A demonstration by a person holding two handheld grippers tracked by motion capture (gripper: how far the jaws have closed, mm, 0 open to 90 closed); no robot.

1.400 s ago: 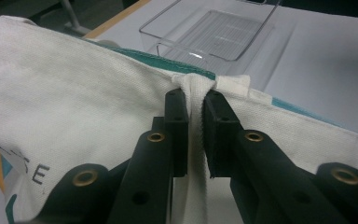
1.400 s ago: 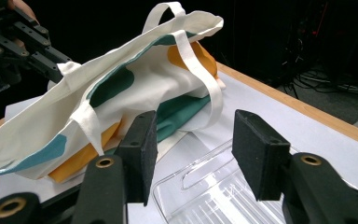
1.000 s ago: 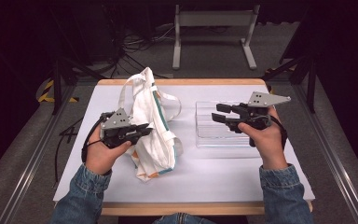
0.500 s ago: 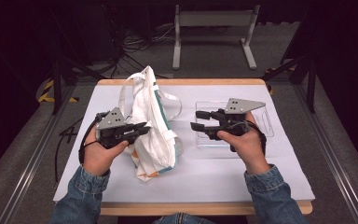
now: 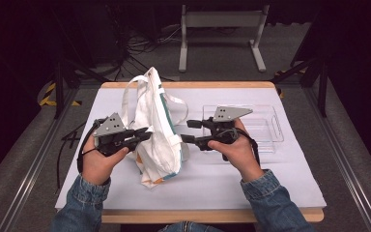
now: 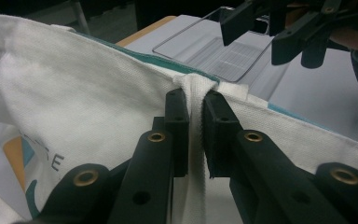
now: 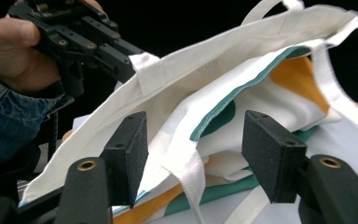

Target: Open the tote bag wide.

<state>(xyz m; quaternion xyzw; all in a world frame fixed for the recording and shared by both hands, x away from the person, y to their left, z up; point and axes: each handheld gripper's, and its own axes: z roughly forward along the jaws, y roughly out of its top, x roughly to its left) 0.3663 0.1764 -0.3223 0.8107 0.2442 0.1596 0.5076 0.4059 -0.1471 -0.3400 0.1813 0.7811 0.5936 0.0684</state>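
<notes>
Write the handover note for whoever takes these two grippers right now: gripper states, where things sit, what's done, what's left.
Left gripper: shut on the white canvas tote bag with teal and orange print, pinching a strap at the near rim and holding that rim up.
Right gripper: open, its jaws have just been opening; it points at the bag's mouth, with the far rim and a loose strap between its fingers, nothing gripped.
Clear plastic tray: on the white table cover, behind the right hand.
Done: one side of the bag held.
Left: probably grip the other rim with the right gripper to spread the mouth.

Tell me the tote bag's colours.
Tote bag: white canvas with teal and orange print, clearest in the right gripper view.
</notes>
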